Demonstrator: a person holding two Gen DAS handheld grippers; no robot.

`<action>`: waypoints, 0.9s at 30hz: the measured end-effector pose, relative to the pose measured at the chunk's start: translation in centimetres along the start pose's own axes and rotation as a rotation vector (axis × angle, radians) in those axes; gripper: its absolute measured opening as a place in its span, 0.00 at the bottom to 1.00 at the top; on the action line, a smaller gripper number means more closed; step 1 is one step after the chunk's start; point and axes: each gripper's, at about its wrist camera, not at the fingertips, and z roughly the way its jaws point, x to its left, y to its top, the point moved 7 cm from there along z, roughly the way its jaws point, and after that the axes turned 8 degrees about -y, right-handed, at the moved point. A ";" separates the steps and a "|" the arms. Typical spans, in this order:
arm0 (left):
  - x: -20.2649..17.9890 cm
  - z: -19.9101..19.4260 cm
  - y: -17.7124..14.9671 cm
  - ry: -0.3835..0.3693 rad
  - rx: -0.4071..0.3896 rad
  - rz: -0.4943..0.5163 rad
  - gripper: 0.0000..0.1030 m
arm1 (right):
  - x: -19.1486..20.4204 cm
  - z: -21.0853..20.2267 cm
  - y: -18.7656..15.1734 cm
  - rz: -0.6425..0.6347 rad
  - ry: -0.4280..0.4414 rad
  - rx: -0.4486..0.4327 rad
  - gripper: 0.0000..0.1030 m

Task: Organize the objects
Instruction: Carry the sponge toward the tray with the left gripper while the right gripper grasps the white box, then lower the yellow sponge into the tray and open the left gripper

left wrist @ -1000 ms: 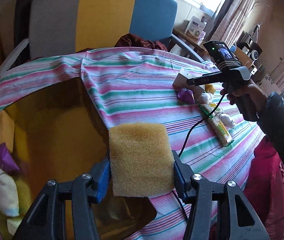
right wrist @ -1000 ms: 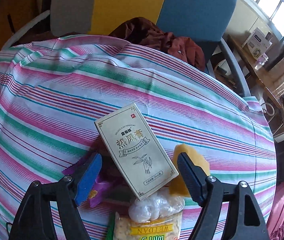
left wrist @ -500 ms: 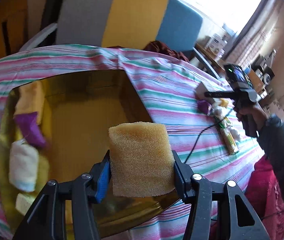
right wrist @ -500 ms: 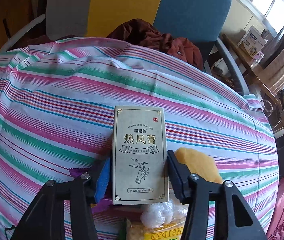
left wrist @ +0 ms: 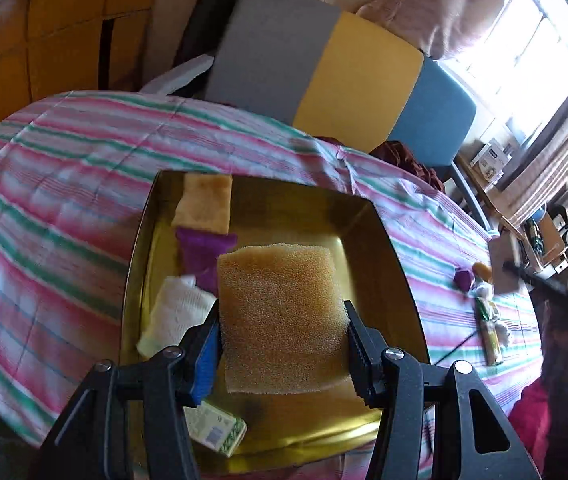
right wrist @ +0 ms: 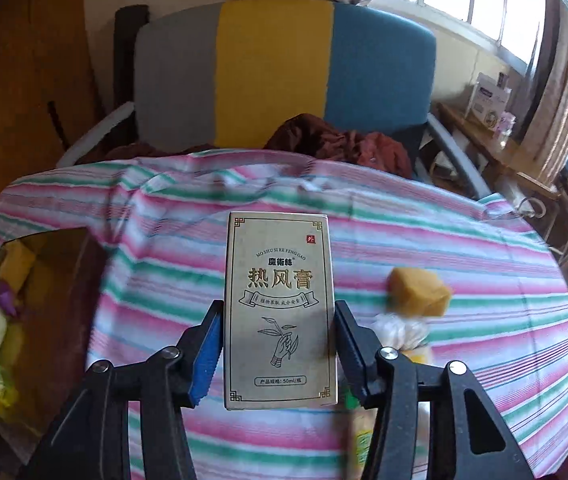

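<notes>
The left gripper is clamped on a yellow sponge, its jaws partly apart with both pads pressed into the sponge's sides. The sponge hangs over a gold square tray lying on the striped tablecloth. In the tray, at 10 o'clock from the sponge, lie a purple packet and beyond it a second yellow sponge; a white bundle sits at 9 o'clock, touching the purple packet, and a small green-and-white box at 7 o'clock.

The right gripper is closed onto a beige ointment box, held upright by its long sides above the tablecloth. At 3 o'clock from the box, a yellow sponge block rests on the cloth with a clear bag of white balls just beside it. The tray shows at 9 o'clock, well apart.
</notes>
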 end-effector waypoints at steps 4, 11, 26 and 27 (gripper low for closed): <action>-0.7 1.9 1.5 0.003 0.013 0.025 0.53 | 4.5 1.0 -3.3 -0.030 0.076 0.052 0.52; -0.1 7.0 3.5 0.030 0.087 -0.017 0.53 | 6.4 4.0 -5.8 -0.054 0.075 0.107 0.52; 1.8 14.7 5.9 0.211 0.157 0.056 0.55 | 5.5 4.2 -6.2 -0.041 0.087 0.111 0.51; 2.1 15.1 5.9 0.221 0.162 0.062 0.56 | 5.5 4.2 -6.2 -0.040 0.089 0.111 0.51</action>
